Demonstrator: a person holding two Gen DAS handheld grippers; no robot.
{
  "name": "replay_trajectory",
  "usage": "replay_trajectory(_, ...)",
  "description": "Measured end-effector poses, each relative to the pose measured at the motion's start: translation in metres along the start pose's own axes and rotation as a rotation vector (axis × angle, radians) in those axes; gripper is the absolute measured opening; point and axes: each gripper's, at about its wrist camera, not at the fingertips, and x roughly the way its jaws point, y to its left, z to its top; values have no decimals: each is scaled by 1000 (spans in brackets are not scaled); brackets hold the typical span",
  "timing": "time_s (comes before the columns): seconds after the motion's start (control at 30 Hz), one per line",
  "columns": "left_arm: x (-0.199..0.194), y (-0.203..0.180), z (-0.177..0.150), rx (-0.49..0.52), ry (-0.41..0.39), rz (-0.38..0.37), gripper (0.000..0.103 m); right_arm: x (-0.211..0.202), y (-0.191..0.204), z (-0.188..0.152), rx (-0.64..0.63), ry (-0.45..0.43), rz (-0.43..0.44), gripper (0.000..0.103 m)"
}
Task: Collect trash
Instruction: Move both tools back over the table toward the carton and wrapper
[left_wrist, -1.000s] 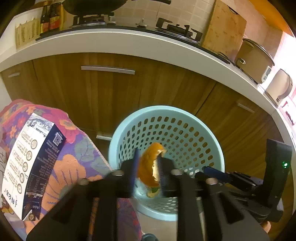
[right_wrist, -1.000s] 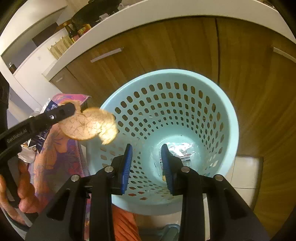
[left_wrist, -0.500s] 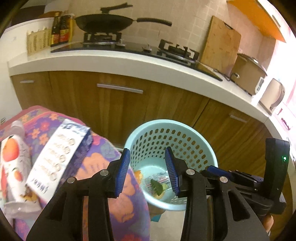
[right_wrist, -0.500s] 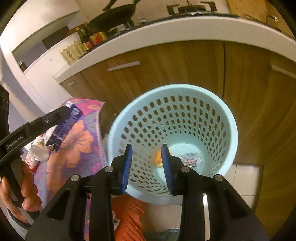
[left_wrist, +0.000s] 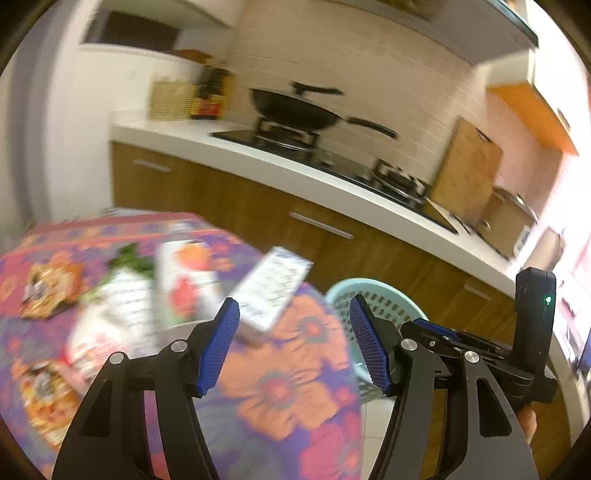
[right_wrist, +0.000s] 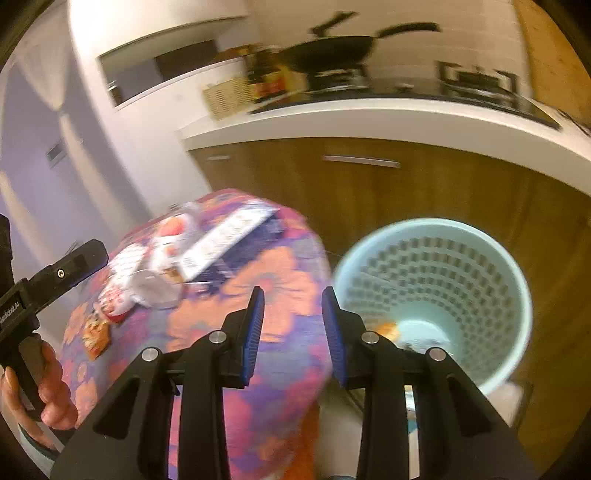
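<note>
Both the left claw and the right claw gape apart holding nothing above the floral-clothed surface, wrappers and a carton lying beyond, the pale blue perforated basket standing right with orange peel inside.

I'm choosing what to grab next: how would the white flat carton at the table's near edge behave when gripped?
The white carton looks like thin, flattened cardboard, so probably light and easily crushed. It seems to overhang the floral tablecloth edge, so a push might tip it off. The open left gripper looks wide enough.
</note>
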Motion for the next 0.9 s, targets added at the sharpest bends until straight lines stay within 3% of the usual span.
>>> replay_trajectory(0.2, -64, 71, -12, -73, -62, 150, 66, 14, 72, 0, -135, 18, 76, 29)
replay_trajectory(0.4, -93, 144, -29, -175, -25, 217, 67, 30, 132, -2, -247, 25, 122, 29)
replay_trajectory(0.67, -75, 187, -54, -209, 102, 291, 67, 58, 191, -1, -329, 24, 149, 29)
replay_trajectory(0.9, -61, 204, -68, -235, 160, 328, 67, 83, 185, 7, -266, 23, 83, 29)
